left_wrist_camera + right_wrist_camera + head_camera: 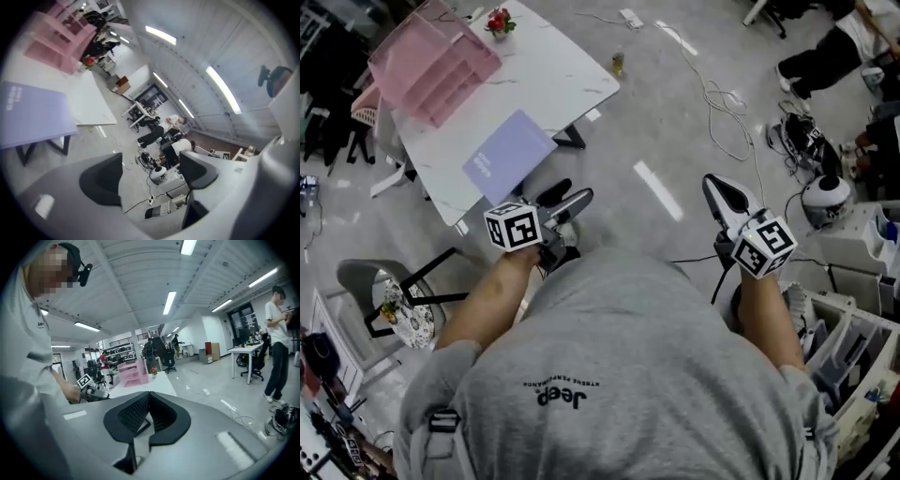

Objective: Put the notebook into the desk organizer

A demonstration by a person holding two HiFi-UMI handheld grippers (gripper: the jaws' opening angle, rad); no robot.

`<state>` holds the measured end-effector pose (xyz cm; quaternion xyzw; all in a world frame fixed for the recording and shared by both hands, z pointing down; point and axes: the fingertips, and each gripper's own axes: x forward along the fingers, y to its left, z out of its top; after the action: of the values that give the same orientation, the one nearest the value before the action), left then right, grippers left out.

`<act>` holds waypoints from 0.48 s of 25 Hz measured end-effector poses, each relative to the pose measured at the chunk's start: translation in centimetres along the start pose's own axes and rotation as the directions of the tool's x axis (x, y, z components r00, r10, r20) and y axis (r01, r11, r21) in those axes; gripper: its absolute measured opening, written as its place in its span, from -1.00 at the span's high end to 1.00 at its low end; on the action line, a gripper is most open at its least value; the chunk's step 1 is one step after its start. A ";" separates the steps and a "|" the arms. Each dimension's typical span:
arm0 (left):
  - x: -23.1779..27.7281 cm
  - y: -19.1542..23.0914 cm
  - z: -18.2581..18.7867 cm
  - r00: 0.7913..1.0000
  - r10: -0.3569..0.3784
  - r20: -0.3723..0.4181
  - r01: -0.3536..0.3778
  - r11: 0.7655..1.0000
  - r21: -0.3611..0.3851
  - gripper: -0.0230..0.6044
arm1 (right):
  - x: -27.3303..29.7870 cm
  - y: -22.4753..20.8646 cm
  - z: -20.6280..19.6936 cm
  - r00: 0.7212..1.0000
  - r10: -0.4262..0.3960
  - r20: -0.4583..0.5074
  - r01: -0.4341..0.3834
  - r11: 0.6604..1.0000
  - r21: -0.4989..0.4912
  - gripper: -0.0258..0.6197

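Note:
A lavender notebook (508, 155) lies flat near the front edge of a white marble table (553, 75); it also shows at the left of the left gripper view (28, 112). At the table's far end stands a pink desk organizer (431, 66) (58, 40) (131, 373). My left gripper (567, 199) (150, 173) is open and holds nothing, in the air just off the table's near corner, to the right of the notebook. Well clear of the table, over the floor, my right gripper (719, 190) (149, 411) is shut with nothing in it.
A small pot of red flowers (497, 21) sits at the table's far edge beside the organizer. A round patterned chair (398, 305) stands at the lower left. Cables (722, 122) trail over the floor, with white shelving (853, 347) at the right. A person (276, 348) stands further off.

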<state>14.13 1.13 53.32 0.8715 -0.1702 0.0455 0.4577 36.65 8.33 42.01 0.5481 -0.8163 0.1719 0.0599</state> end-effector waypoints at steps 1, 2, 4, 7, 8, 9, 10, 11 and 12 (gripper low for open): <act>-1.8 2.4 0.0 0.999 0.038 0.019 -0.037 0.998 -0.054 -0.38 | 2.0 0.7 0.1 0.999 0.033 -0.020 -0.033 0.999 -0.009 0.91; -3.6 4.6 -0.1 0.997 0.070 0.030 -0.067 0.992 -0.103 -0.38 | 4.0 1.4 0.2 0.997 0.059 -0.039 -0.060 0.998 -0.016 0.91; -6.7 8.4 -0.4 0.992 0.119 0.033 -0.111 0.976 -0.189 -0.38 | 7.3 2.8 0.4 0.992 0.101 -0.071 -0.103 0.994 -0.028 0.91; -10.9 13.3 -1.5 0.983 0.182 -0.003 -0.175 0.943 -0.283 -0.38 | 11.6 4.9 0.5 0.982 0.155 -0.113 -0.160 0.986 -0.040 0.91; -12.1 14.8 -1.9 0.981 0.195 -0.014 -0.190 0.931 -0.310 -0.38 | 12.9 5.4 0.4 0.977 0.170 -0.127 -0.176 0.983 -0.042 0.91; -13.2 16.2 -2.2 0.979 0.205 -0.023 -0.201 0.920 -0.337 -0.39 | 14.1 6.0 0.4 0.973 0.183 -0.141 -0.190 0.981 -0.043 0.91; -14.2 17.5 -2.4 0.977 0.212 -0.030 -0.208 0.909 -0.362 -0.39 | 15.2 6.5 0.3 0.969 0.194 -0.152 -0.202 0.978 -0.043 0.91; -15.1 18.8 -2.5 0.975 0.220 -0.033 -0.216 0.897 -0.386 -0.40 | 16.1 6.9 0.1 0.965 0.204 -0.163 -0.213 0.976 -0.044 0.91; -16.0 20.0 -2.6 0.972 0.231 -0.032 -0.224 0.885 -0.409 -0.41 | 16.9 7.4 0.0 0.961 0.214 -0.173 -0.224 0.974 -0.044 0.91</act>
<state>-7.46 -3.12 66.72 0.7305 -0.2808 0.0546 0.6201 23.23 -3.96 45.27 0.4359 -0.8691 0.1970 0.1258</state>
